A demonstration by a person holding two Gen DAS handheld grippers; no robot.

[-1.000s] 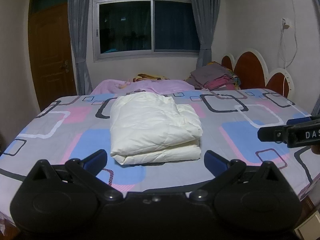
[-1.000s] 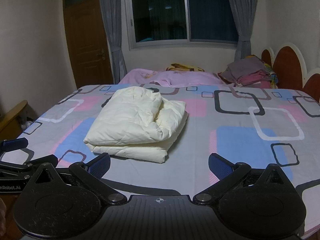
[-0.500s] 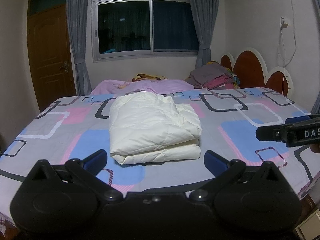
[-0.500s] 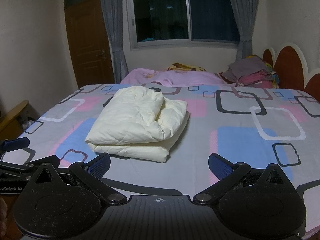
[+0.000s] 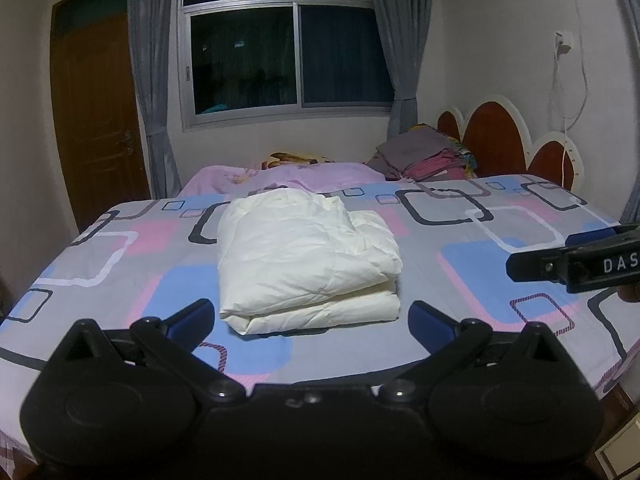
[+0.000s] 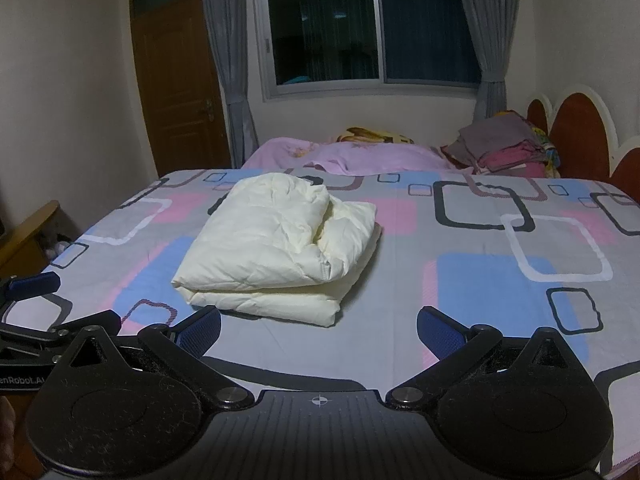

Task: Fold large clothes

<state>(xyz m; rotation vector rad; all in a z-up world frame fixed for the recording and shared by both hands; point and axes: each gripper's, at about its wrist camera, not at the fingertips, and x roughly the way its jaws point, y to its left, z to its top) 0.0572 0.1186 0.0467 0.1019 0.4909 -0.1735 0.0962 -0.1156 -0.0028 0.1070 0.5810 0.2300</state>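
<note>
**A:** What are you working with, and where is it?

**B:** A cream puffy jacket (image 5: 304,256), already folded into a thick, roughly square bundle. It lies on the bed (image 5: 480,264), on the patterned sheet with its pink, blue and grey squares, a little left of the middle and near the edge closest to me. Behind it are a pink blanket (image 5: 288,174) and a stack of folded clothes (image 5: 424,154) by the headboard.

**A:** How does the bundle look?

**B:** Wrinkled and pillowy. The top layer sits slightly askew, so a lower layer pokes out along the right side, and the front edge shows rounded folds stacked one on another.

**A:** How do you expect it to handle?

**B:** Light and very soft, I judge. The filling should squash under a pinch, and the smooth shell may slide between the fingers. The layers could spring apart if I lift by one layer only.

**A:** Where would you take hold?

**B:** At the two near corners, pinching through all the layers at once, or along the folded front edge where the material is thickest.

**A:** And your tools?

**B:** My left hand-held gripper (image 5: 312,318) is spread wide and holds nothing; it hangs just short of the bundle's front edge. My right hand-held gripper (image 6: 318,328) is equally wide and empty, a little to the right of the bundle. Neither touches the jacket.
</note>
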